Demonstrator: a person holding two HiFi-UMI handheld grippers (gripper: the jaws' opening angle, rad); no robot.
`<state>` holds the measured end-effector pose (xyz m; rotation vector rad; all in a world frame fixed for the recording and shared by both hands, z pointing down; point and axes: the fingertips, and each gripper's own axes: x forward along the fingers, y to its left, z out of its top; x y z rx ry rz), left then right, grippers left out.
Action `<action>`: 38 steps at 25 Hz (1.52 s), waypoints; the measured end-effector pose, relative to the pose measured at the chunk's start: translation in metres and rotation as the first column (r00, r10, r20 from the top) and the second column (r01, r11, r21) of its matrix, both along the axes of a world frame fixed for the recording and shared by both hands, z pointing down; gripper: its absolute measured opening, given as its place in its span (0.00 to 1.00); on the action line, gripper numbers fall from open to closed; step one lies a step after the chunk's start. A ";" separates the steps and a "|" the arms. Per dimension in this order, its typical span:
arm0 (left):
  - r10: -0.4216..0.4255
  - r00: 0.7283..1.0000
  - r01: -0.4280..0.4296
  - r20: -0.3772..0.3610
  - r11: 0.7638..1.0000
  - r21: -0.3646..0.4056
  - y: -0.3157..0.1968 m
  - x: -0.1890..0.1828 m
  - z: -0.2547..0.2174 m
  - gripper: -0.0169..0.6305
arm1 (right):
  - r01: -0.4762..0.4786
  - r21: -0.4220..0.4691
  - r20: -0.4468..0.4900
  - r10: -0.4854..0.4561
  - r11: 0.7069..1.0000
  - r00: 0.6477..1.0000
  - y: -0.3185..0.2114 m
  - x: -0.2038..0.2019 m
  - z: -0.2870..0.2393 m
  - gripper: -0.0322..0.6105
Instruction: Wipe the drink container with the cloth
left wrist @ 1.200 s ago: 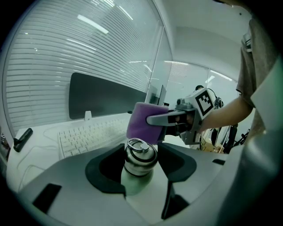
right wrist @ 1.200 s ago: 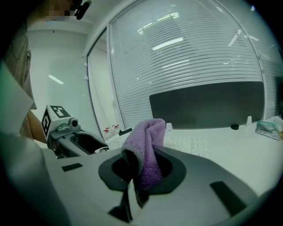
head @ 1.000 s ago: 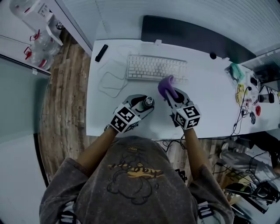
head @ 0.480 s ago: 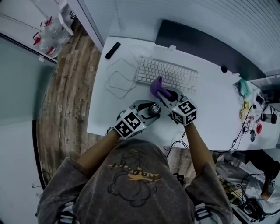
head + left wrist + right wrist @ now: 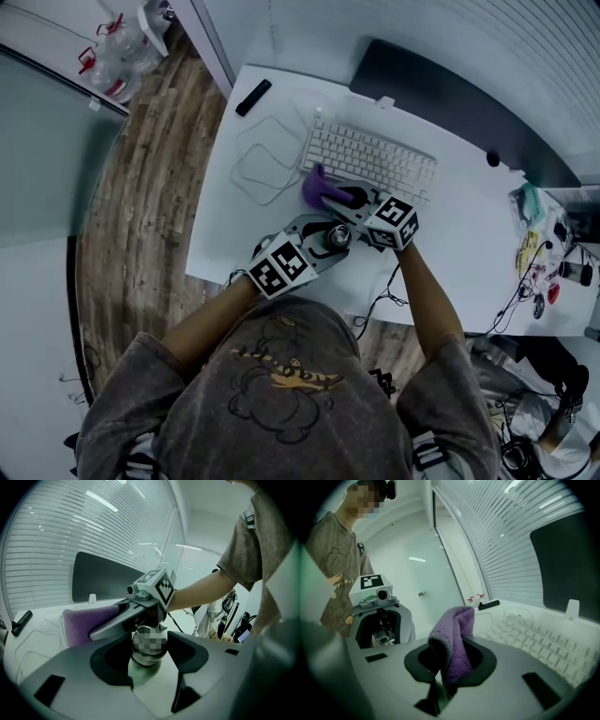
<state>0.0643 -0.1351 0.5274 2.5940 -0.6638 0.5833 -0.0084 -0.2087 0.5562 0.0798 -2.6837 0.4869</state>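
A metal drink container (image 5: pixel 336 236) with a rounded silver top (image 5: pixel 149 641) stands between the jaws of my left gripper (image 5: pixel 325 236), which is shut on it over the table's front part. My right gripper (image 5: pixel 349 199) lies just beyond the container, pointing left, shut on a purple cloth (image 5: pixel 317 190). The cloth (image 5: pixel 454 644) sticks up from between the right jaws. In the left gripper view the cloth (image 5: pixel 84 620) hangs left of and behind the container, close to its top; whether they touch I cannot tell.
On the white table (image 5: pixel 248 220) a white keyboard (image 5: pixel 375 161) lies just beyond the grippers, with a dark monitor (image 5: pixel 450 94) behind it. A thin cable loops at the left (image 5: pixel 258 169), near a black remote (image 5: pixel 253 97). Small clutter sits at the far right (image 5: pixel 534 244).
My right gripper has swung left with the cloth, from beside the container's right to just beyond it. The left gripper has kept its hold on the container.
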 end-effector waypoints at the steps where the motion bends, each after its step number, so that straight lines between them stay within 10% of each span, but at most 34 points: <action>1: 0.000 1.000 0.000 0.000 1.000 -0.001 0.000 0.000 0.000 0.41 | 0.027 -0.021 0.010 -0.027 0.999 1.000 0.001 -0.003 0.001 0.13; 15: -0.021 1.000 0.021 -0.010 1.000 0.001 0.000 0.001 -0.002 0.41 | 0.404 -0.235 -0.032 -0.422 0.884 0.906 0.039 -0.029 0.023 0.13; 26: -0.023 1.000 0.023 -0.022 1.000 0.005 0.001 0.001 -0.003 0.40 | 0.444 -0.414 -0.030 -0.499 0.795 0.866 0.057 -0.031 0.034 0.13; 38: -0.024 0.999 0.024 -0.036 1.000 -0.003 0.001 0.000 -0.002 0.41 | 0.440 -0.440 -0.053 -0.512 0.783 0.858 0.058 -0.029 0.038 0.13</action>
